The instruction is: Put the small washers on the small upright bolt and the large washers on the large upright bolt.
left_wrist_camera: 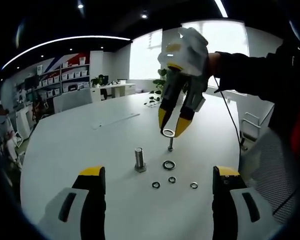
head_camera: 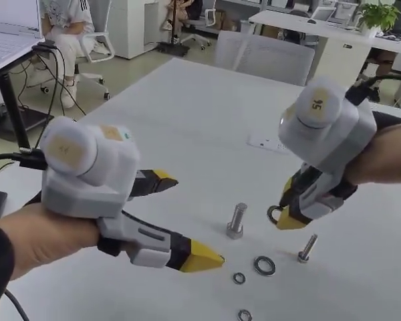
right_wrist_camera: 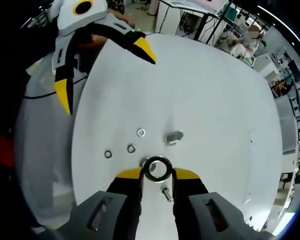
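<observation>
A large, bright metal ring washer (right_wrist_camera: 157, 168) is gripped by its rim in the right tool (head_camera: 281, 218) and held above the white bench (head_camera: 187, 120), near the small upright bolt (head_camera: 307, 248). The left tool (head_camera: 188, 219) is held wide open.

Large bolt (head_camera: 235, 221) left of small bolt (head_camera: 307, 248); washers (head_camera: 264, 265) nearer.

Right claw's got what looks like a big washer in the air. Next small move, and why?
Probably shift the right claw sideways until its large washer is centred over the large bolt. In the left gripper view the washer hangs just above the small bolt, off to the side of the large one.
</observation>
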A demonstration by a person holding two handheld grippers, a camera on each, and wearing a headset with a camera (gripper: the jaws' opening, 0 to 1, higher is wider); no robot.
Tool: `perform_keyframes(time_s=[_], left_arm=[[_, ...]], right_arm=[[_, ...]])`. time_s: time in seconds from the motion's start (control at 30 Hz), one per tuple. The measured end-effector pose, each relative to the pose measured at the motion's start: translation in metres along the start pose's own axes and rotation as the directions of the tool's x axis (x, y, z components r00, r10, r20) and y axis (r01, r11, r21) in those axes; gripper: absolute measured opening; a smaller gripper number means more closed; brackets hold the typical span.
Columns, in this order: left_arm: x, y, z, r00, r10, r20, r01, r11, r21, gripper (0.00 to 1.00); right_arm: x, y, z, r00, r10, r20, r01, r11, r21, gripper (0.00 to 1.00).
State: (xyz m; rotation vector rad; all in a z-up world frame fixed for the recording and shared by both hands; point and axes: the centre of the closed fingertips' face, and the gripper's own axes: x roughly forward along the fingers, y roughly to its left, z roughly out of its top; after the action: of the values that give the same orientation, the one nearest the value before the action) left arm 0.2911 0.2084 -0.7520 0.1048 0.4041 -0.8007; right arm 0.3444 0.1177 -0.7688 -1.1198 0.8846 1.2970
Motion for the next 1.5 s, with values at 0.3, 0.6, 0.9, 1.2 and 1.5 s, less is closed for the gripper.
perform_keyframes(time_s=[0.3,0.6,0.9,1.2,1.5], left_arm=[[-0.004,0.011,-0.005,0.9997,0.024,0.003,-0.024,1.0,-0.018,0.88],[-0.002,0.014,-0.007,0.9994,0.033,0.006,-0.032,0.999,-0.034,0.88],[0.0,0.014,-0.008,0.9994,0.034,0.006,-0.034,0.999,-0.041,0.88],[0.002,0.014,-0.012,0.9994,0.033,-0.004,-0.034,0.998,-0.043,0.88],[0.001,0.013,-0.014,0.9994,0.035,-0.005,-0.036,0.998,-0.046,0.88]], right_arm=[[0.005,-0.017,0.017,1.0,-0.001,0.005,0.001,0.999,-0.033,0.23],[0.013,-0.033,0.021,0.9999,0.013,-0.005,-0.013,0.999,-0.047,0.23],[0.027,-0.041,0.028,0.9993,0.034,-0.015,-0.034,0.997,-0.063,0.23],[0.04,-0.042,0.028,0.9976,0.057,-0.039,-0.06,0.996,-0.072,0.23],[0.049,-0.039,0.03,0.9956,0.076,-0.054,-0.081,0.994,-0.08,0.23]])
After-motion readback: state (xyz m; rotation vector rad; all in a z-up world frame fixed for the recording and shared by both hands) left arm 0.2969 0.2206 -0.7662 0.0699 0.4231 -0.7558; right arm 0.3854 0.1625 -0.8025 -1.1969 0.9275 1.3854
